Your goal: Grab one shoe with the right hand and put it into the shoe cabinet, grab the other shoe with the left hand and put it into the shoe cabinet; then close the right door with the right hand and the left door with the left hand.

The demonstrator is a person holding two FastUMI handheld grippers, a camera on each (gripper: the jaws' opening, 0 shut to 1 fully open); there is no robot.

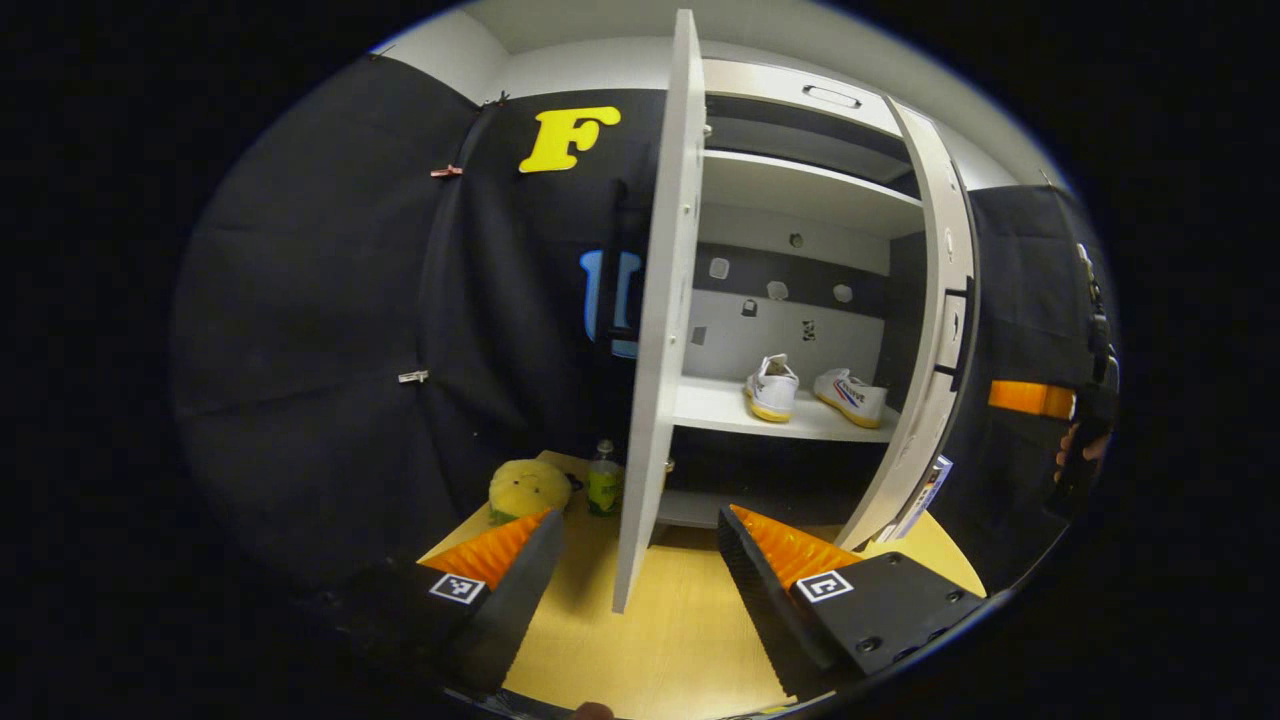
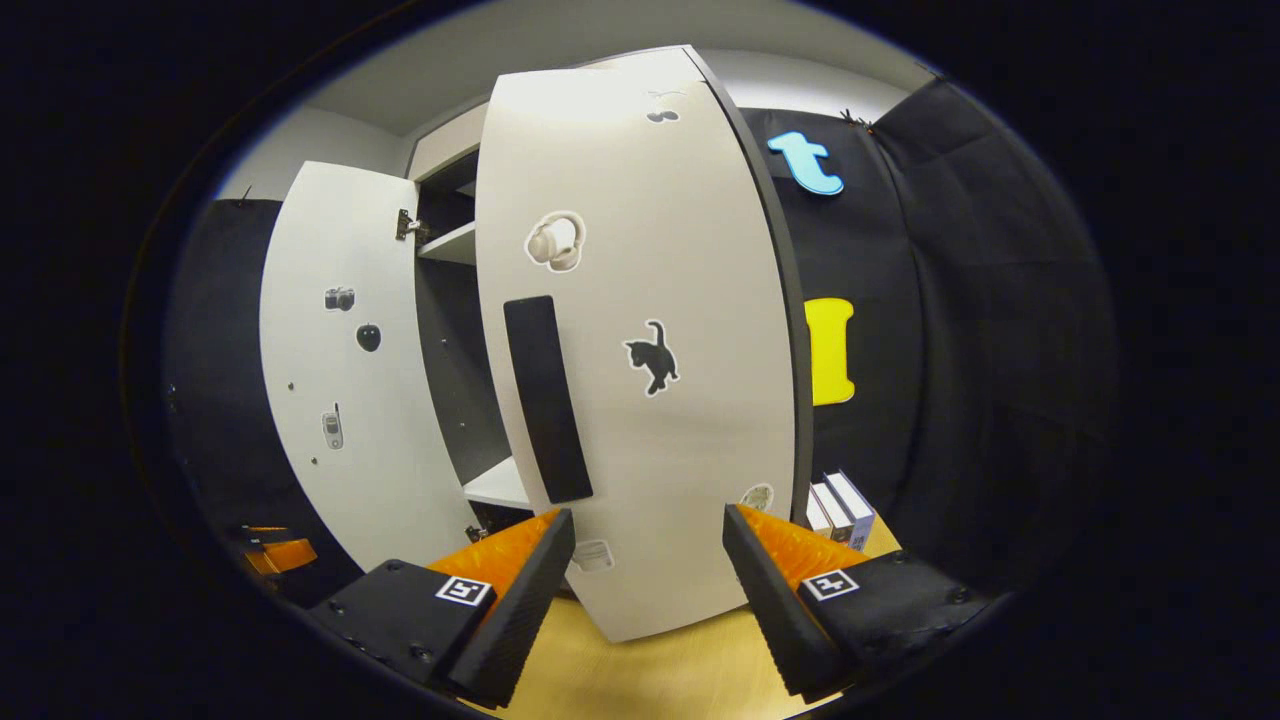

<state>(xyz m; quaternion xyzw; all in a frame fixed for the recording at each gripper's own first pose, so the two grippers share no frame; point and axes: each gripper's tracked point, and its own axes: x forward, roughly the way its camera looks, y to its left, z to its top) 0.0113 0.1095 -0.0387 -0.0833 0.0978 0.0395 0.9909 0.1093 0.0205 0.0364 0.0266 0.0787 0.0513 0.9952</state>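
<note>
- Both shoes already inside the shoe cabinet: 2 white shoes side by side on the middle shelf, left shoe heel toward the camera, right shoe angled, just apart from each other.
- Upper shelf and bottom compartment apparently bare, though partly hidden behind the doors.
- Left tongs spread wide, pinching nothing, straddling the edge-on left door.
- Right tongs spread too, gripping nothing, facing the outer face of the right door, near its dark handle strip.
- Risk: right door pushed off-centre, tongs slipping along the smooth panel, door left ajar.
- Risk: left door swung at the same time, both edges meeting and jamming.
- Risk: left door's lower corner sweeping close over the worktop; yellow plush toy and small bottle near its hinge side, probably safe from an inward swing.
</note>
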